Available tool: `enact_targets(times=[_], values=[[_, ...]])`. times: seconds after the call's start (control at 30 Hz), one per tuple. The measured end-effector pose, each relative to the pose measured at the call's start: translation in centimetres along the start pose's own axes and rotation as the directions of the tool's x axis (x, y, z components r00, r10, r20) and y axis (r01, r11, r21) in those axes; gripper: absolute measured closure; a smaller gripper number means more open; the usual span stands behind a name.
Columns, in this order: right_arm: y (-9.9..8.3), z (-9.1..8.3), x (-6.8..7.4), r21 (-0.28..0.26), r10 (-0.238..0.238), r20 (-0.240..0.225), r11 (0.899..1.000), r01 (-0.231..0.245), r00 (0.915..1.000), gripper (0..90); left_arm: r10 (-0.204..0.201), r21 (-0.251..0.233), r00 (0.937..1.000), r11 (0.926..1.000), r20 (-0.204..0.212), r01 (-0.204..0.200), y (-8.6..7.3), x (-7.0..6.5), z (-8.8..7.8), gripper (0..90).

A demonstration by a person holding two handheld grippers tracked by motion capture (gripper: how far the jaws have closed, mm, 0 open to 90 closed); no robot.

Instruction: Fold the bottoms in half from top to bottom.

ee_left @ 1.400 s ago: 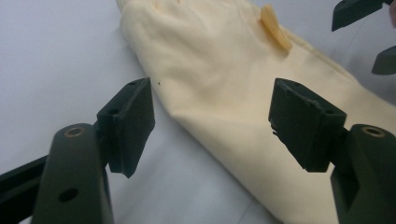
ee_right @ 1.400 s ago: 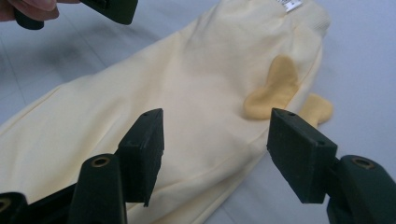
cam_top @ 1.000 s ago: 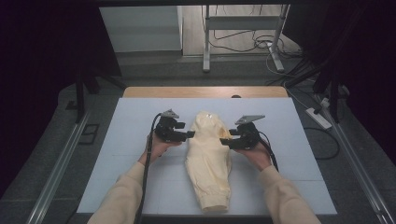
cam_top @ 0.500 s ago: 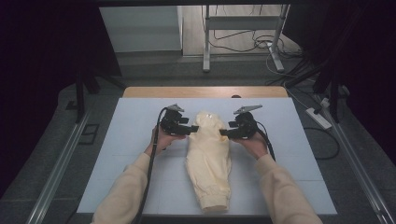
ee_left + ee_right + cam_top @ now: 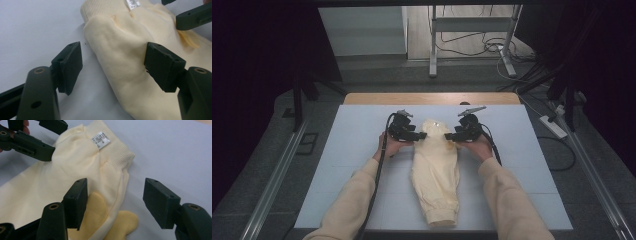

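Pale cream fleece trousers (image 5: 436, 170) lying flat on the desk (image 5: 352, 150), folded lengthwise, ribbed waistband (image 5: 112, 150) with a white label (image 5: 100, 140) at the far end, yellow pocket lining (image 5: 96, 205) poking out. Left tool (image 5: 421, 135) and right tool (image 5: 450, 136) flanking the waist, jaws apart, clamped on nothing. Likely soft, light, limp, prone to sag; best taken at the waistband corners just ahead of each tool.

Cream sleeves (image 5: 354, 200); black tools (image 5: 408, 131) — screwed pads, trailing black cables.

Right gripper (image 5: 115, 202) open over cream garment (image 5: 62, 180) edge — perhaps just touching — label (image 5: 100, 140) visible.
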State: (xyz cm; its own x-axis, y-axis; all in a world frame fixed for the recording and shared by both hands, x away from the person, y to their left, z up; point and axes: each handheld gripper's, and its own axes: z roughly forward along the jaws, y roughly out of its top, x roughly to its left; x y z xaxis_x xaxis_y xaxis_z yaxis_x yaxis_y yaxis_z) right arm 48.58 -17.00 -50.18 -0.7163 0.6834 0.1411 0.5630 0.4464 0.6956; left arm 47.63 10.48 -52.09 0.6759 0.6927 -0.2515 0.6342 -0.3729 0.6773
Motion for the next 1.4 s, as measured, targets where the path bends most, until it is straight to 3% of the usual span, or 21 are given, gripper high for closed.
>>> enact_targets(times=[0.33,0.6,0.8,1.0,1.17,1.4], values=[[-0.7,1.8,0.2,0.075,-0.011,-0.009,0.997,0.011,0.9999,35.8,-0.021,0.039,0.9998,0.9990,-0.003,0.021,-0.3,0.2,0.9,29.8],[-0.7,1.9,0.5,0.080,-0.024,0.001,0.996,0.024,0.9997,36.6,-0.026,0.056,0.9996,0.9981,-0.006,0.026,-0.5,0.2,1.3,31.2],[-0.7,2.0,0.7,0.080,-0.034,-0.024,0.996,0.036,0.9991,44.5,-0.016,0.069,0.9988,0.9975,0.046,0.013,-0.5,-0.1,1.3,50.7],[-0.8,2.0,0.9,0.081,-0.033,-0.089,0.996,0.041,0.9955,63.6,-0.004,0.080,0.9978,0.9968,0.066,-0.001,-0.6,-0.5,1.4,73.7],[-0.8,1.9,1.2,0.068,-0.075,-0.099,0.994,0.082,0.9923,73.4,-0.007,0.062,0.9970,0.9980,0.077,0.003,-0.8,-0.5,1.1,79.1],[-0.4,0.9,1.6,0.046,-0.118,-0.079,0.991,0.122,0.9899,74.9,0.011,0.018,0.9963,0.9997,0.085,-0.013,-0.6,-0.8,-0.3,80.4]])
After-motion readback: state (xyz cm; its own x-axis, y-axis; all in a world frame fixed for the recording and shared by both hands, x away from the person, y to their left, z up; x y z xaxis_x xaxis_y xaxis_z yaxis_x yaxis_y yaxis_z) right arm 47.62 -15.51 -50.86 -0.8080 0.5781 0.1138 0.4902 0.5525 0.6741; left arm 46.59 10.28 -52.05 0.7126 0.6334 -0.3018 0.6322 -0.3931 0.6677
